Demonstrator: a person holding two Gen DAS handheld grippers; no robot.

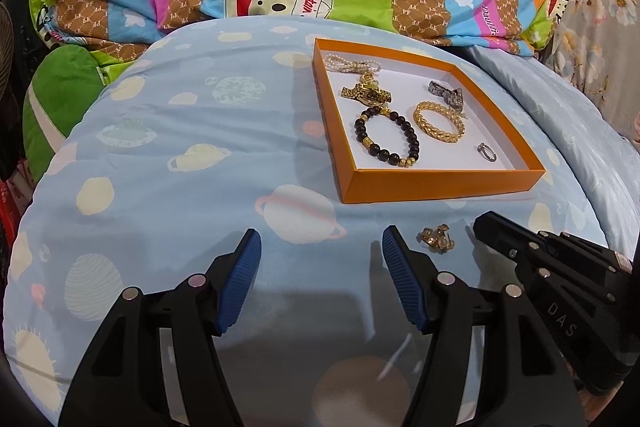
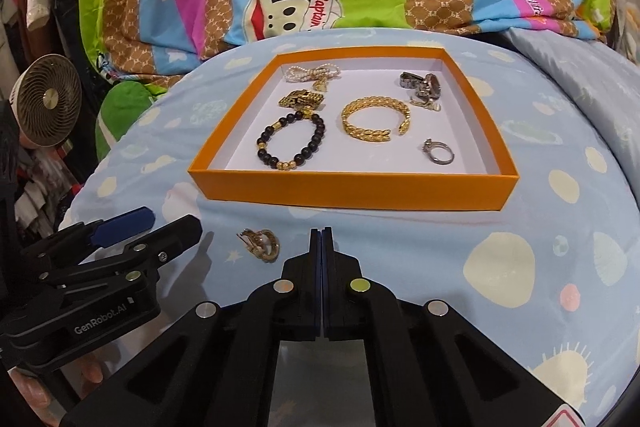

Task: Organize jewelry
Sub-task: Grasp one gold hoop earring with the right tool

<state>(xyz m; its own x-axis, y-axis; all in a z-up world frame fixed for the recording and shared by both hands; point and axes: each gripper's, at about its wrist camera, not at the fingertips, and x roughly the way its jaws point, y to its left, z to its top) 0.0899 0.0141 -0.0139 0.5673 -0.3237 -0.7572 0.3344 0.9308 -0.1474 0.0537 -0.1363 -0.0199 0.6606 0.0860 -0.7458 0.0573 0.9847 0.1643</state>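
The bed (image 2: 500,267), under a light blue planet-print cover, gives soft, slightly bulging support, so anything pressed on it will sink a little. The orange box (image 2: 352,187) sits on it just beyond both grippers, shallow-walled and white inside. It already holds a black bead bracelet (image 2: 292,143), a gold cuff (image 2: 374,123), a gold watch (image 2: 302,99), a silver watch (image 2: 424,85), a pearl string (image 2: 310,73) and a silver ring (image 2: 438,151).

The task's remaining piece, a small gold earring cluster (image 2: 260,245), lies outside the box on the cover, near its front wall, between the two grippers. It looks light, hard and smooth, probably slippery metal, thin enough to tip or skid when pinched. Best hold is likely across its looped body, pads coming down either side, pressing lightly into the fabric.

The left gripper (image 1: 320,263) has its jaws apart, nothing between them, the cluster just to its right. The right gripper (image 2: 321,235) has its jaws fully together on nothing, tips just right of the cluster.

Room: open cover on both sides, and the front of the box floor is bare. The front wall must be cleared on lifting over. The grippers are close together, so they could collide.
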